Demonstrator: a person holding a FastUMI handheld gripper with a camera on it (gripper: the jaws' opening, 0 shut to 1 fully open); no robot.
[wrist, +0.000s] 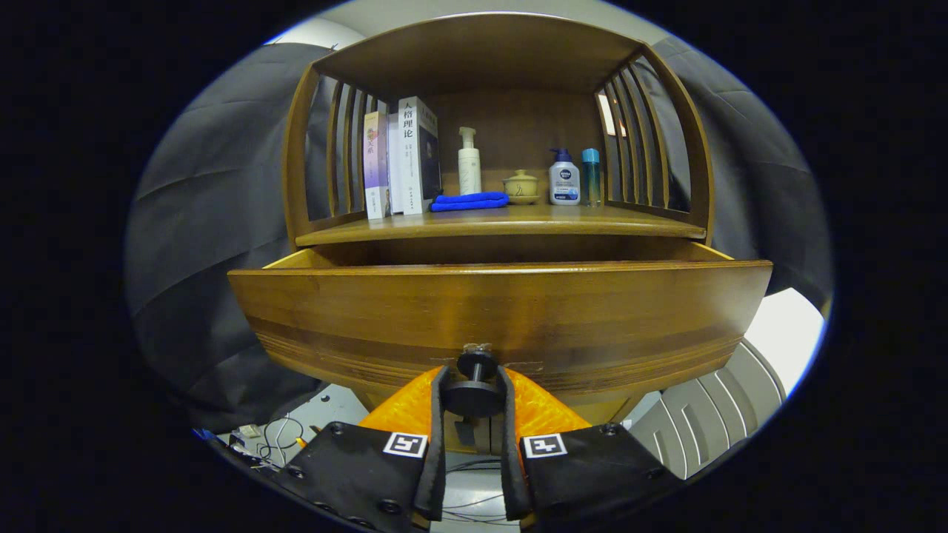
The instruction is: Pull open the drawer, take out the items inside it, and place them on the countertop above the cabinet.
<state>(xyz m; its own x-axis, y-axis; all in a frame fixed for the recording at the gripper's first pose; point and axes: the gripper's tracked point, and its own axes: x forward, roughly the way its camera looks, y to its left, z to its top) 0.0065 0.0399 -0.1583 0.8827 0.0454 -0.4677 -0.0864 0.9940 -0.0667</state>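
A wooden cabinet drawer (503,311) stands pulled out toward me, its wide front panel just beyond the fingers. Its round dark knob (474,389) sits between my two fingers, and my gripper (472,385) is shut on that knob. The drawer's inside is hidden behind the front panel. Above it runs the countertop (615,219), a wooden shelf with slatted sides. On it lie a folded blue cloth (469,200), books (404,159), a white pump bottle (469,161), a small lidded bowl (521,185), a white and blue pump bottle (563,178) and a slim blue bottle (591,176).
Black cloth hangs on both sides of the cabinet. Loose cables (278,433) lie on the floor at the lower left. A grey ribbed panel (711,414) sits at the lower right under the drawer's corner.
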